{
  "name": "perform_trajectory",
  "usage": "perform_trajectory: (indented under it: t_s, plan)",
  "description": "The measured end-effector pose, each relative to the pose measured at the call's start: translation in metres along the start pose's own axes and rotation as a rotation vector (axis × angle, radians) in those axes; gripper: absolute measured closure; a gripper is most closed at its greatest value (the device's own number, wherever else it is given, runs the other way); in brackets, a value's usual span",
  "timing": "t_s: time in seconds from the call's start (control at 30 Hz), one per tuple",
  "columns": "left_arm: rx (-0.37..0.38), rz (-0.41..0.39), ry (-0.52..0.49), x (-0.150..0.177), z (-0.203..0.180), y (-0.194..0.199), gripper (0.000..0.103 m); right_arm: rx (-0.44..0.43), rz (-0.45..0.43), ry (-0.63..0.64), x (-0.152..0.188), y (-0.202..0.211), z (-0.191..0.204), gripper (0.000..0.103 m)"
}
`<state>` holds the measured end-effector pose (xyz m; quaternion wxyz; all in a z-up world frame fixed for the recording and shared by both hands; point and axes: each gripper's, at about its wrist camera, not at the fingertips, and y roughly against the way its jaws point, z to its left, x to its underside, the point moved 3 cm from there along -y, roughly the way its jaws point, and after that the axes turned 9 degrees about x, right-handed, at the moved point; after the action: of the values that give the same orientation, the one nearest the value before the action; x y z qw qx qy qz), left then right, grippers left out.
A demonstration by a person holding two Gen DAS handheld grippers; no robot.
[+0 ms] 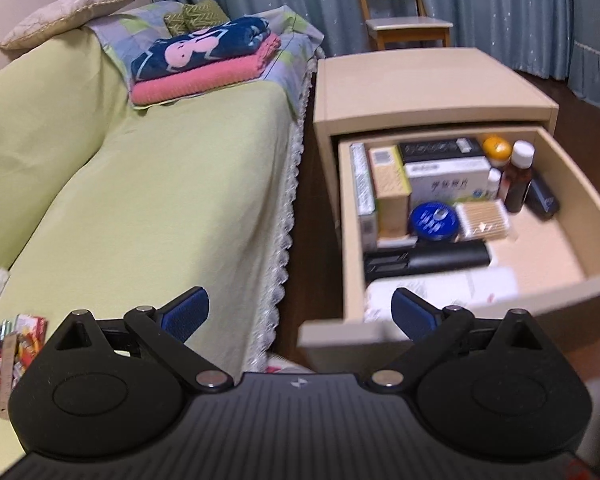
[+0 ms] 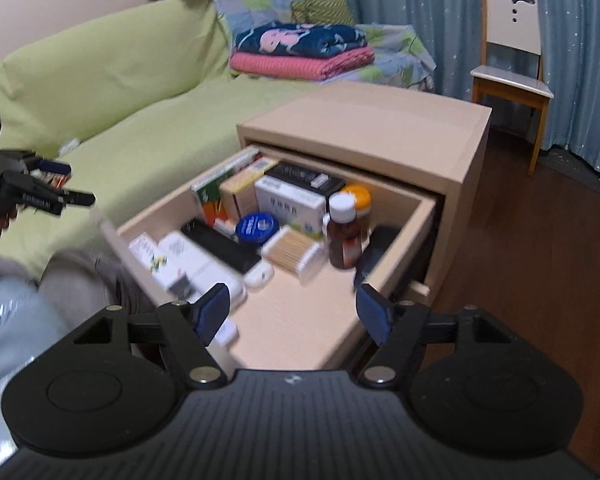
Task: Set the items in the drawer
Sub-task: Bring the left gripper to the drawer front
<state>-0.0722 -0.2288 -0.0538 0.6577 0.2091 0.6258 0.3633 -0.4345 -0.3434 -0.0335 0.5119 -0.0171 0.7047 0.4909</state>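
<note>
The beige drawer [image 1: 580, 208] [image 2: 404, 240] stands pulled out of a low nightstand [image 1: 420, 88] [image 2: 372, 128]. It holds boxes, a blue tin [image 1: 434, 220] [image 2: 257, 227], a pack of cotton swabs [image 1: 484, 220] [image 2: 294, 252], a brown bottle with a white cap [image 1: 518, 184] [image 2: 342, 236] and a long black case [image 1: 428, 260] [image 2: 224, 248]. My left gripper [image 1: 300, 314] [image 2: 66, 183] is open and empty, over the gap between sofa and drawer front. Just above the drawer's near end hangs my right gripper [image 2: 294, 312], open, with nothing between its fingers.
A green sofa [image 1: 160, 200] [image 2: 120, 80] runs along the drawer's left, with several small colourful packets [image 1: 12, 344] on its seat and folded blankets [image 1: 204, 64] [image 2: 304, 52] at the far end. A chair [image 1: 404, 20] [image 2: 512, 64] stands by blue curtains. A person's sleeve [image 2: 12, 312] shows low left.
</note>
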Motion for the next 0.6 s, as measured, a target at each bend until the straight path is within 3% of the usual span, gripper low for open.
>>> perform_trajectory:
  t_s: [0.3,0.6]
  plan:
    - [0.051,0.035,-0.054,0.024,0.000,-0.001,0.004,-0.033,0.134,-0.021,0.038,-0.011,-0.016,0.035]
    - [0.161,0.076,-0.060,0.031,-0.012,-0.030,0.007,-0.051,0.150,-0.029,0.046,-0.024,-0.012,0.036]
